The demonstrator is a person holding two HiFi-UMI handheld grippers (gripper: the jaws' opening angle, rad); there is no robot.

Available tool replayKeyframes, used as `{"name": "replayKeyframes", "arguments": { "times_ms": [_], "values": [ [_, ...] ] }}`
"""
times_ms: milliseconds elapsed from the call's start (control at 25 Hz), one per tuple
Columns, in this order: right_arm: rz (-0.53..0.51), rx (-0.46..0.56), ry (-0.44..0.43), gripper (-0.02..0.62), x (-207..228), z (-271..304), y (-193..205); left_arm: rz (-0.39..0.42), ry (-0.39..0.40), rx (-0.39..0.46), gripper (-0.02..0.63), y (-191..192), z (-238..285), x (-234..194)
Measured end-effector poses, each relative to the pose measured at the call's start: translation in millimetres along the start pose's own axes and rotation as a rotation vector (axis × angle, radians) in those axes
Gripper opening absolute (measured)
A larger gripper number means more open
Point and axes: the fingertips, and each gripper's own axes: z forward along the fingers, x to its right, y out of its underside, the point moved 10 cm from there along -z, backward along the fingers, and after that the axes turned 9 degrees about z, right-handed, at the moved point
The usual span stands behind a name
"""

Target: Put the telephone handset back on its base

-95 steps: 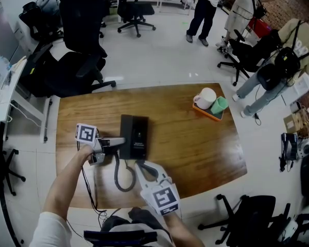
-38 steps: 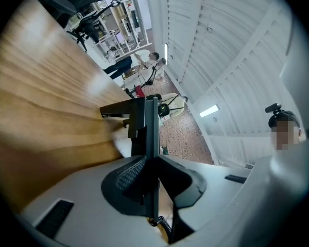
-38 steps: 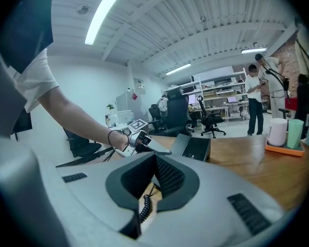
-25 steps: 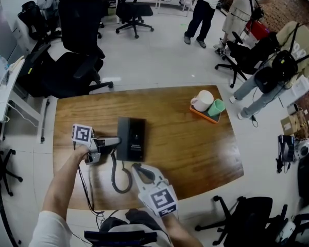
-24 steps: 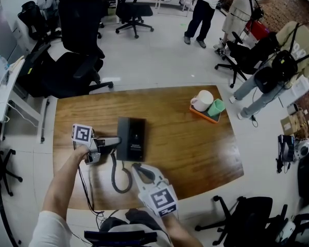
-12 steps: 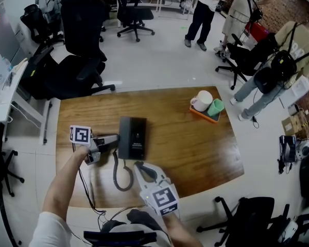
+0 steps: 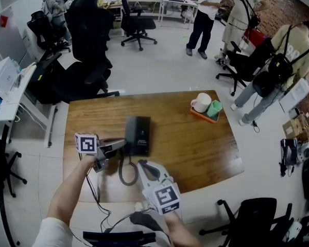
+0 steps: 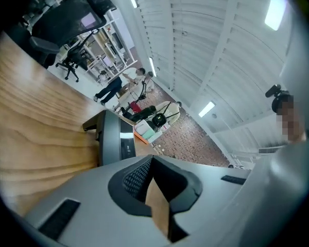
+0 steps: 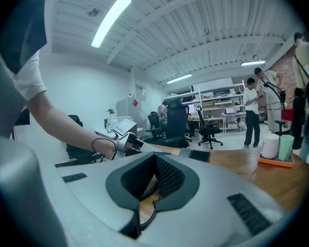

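Observation:
The black telephone point(image 7: 137, 135) lies mid-table, and its handset point(image 8: 109, 140) appears to rest along the left side of the base. A coiled cord point(image 7: 126, 174) loops from it toward the near edge. My left gripper point(image 7: 118, 144) sits at the phone's left edge. It is shut with nothing between its pads, and bare wood shows behind them point(image 8: 152, 161). My right gripper point(image 7: 146, 168) hovers just right of the cord near the table's front, also shut and empty. In the right gripper view point(image 9: 155, 158) the cord point(image 9: 149, 215) shows below the jaws.
An orange tray point(image 7: 205, 115) with a white mug and a green cup stands at the far right of the wooden table point(image 7: 195, 143). Black office chairs point(image 7: 87, 60) stand beyond the far left edge. Several people point(image 7: 201, 14) are farther back.
The left gripper's jaws have closed while it stays at the phone's left edge. The head view has shifted slightly. The right gripper has barely moved.

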Motion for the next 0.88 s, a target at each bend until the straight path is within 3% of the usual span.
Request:
{"name": "replayKeyframes", "arguments": {
  "times_ms": [200, 520, 880],
  "values": [
    [-0.014, 0.036, 0.011, 0.005, -29.0, -18.3, -1.2, 0.059, 0.03, 0.024, 0.0, 20.2, -18.1, 40.5],
    [-0.056, 0.064, 0.009, 0.005, -87.3, -57.3, 3.3, 0.251, 0.013, 0.043, 0.0, 47.8, -60.9, 129.4],
    [-0.105, 0.109, 0.024, 0.005, -154.9, -112.3, 13.9, 0.43, -0.093, 0.176, 0.0, 89.0, -118.3, 235.0]
  ]
}}
